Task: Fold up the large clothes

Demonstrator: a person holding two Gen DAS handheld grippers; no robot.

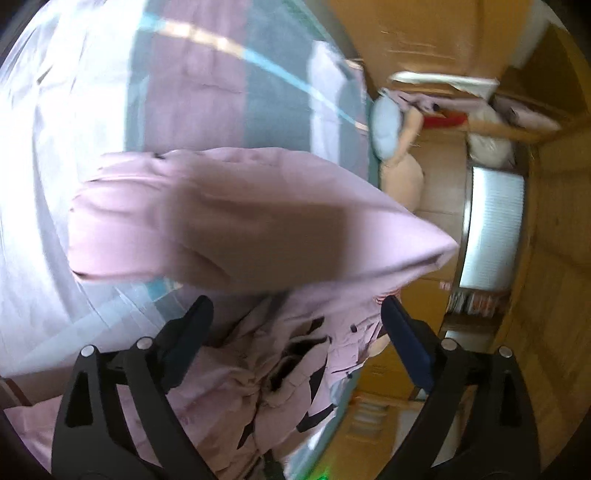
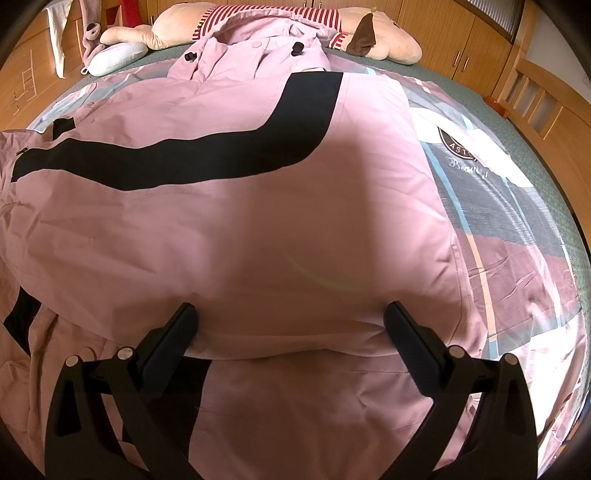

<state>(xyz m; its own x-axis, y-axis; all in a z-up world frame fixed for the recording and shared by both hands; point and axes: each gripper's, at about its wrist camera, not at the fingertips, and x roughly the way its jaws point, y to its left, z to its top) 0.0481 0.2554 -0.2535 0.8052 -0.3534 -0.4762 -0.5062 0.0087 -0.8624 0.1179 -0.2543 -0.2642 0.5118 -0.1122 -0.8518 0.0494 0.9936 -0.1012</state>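
A large pink jacket (image 2: 240, 221) with a curved black stripe (image 2: 207, 155) lies spread on the bed, hood toward the far end. My right gripper (image 2: 291, 317) is open, its fingers straddling a fold of the jacket's lower part. In the left wrist view a pink flap of the jacket (image 1: 236, 218) lies folded over, and crumpled pink fabric with black patches (image 1: 280, 365) lies below my left gripper (image 1: 295, 310), which is open and holds nothing.
The bed has a patchwork cover (image 2: 517, 206) in teal, mauve and white. A big plush toy in a striped top (image 2: 384, 37) and a pale cushion (image 2: 114, 57) lie at the head. Wooden cabinets (image 2: 461, 33) and a wooden bed rail (image 2: 543, 107) surround it.
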